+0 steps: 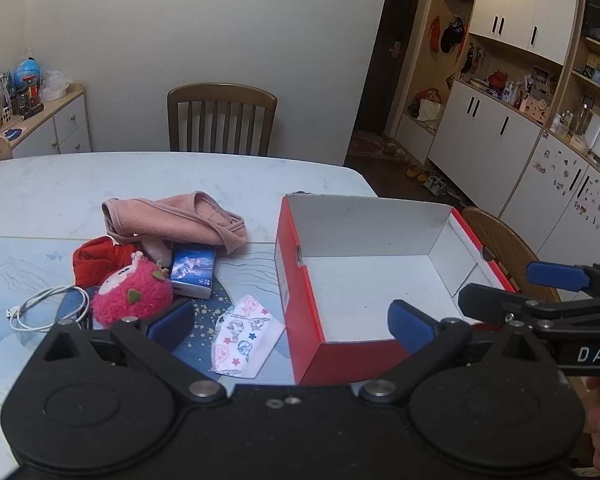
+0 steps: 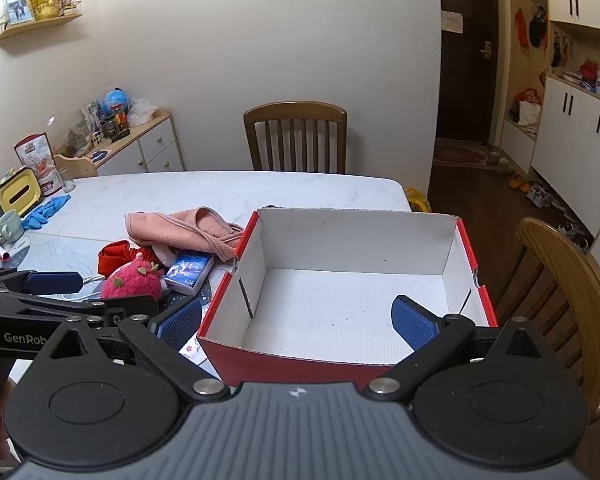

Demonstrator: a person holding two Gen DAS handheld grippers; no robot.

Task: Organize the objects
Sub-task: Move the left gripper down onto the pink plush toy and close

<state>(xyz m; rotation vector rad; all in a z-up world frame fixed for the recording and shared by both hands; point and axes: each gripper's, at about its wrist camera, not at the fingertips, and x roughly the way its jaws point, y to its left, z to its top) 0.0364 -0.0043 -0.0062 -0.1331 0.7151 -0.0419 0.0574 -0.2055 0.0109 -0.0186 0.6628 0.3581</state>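
Left wrist view: left tool [image 1: 292,322] spread wide, nothing betw. its blue pads, hovering over the near edge of the bench [image 1: 180,176]. Looks like the very start of the job, as I read it: box [image 1: 340,248] empty, nothing packed yet. Loose stuff lies in a cluster left of the box: printed face mask [image 1: 246,338] just ahead of the tool and closest, pink plush toy [image 1: 134,294] just beyond the left pad, small blue carton [image 1: 193,269] behind it, white cable [image 1: 50,306] far left, pink cloth [image 1: 176,220] and red cloth [image 1: 96,262] further back. Next move prob. needs the tool to drop onto one item, mask or plush, and close; mask is flat, so a low approach.

Right wrist view: right tool [image 2: 296,322] also spread, empty, poised over the box [image 2: 380,240] w/ its right pad above the white floor. Clutter sits left of it, plush toy [image 2: 134,278] nearest; left tool [image 2: 56,282] shows at the left edge.
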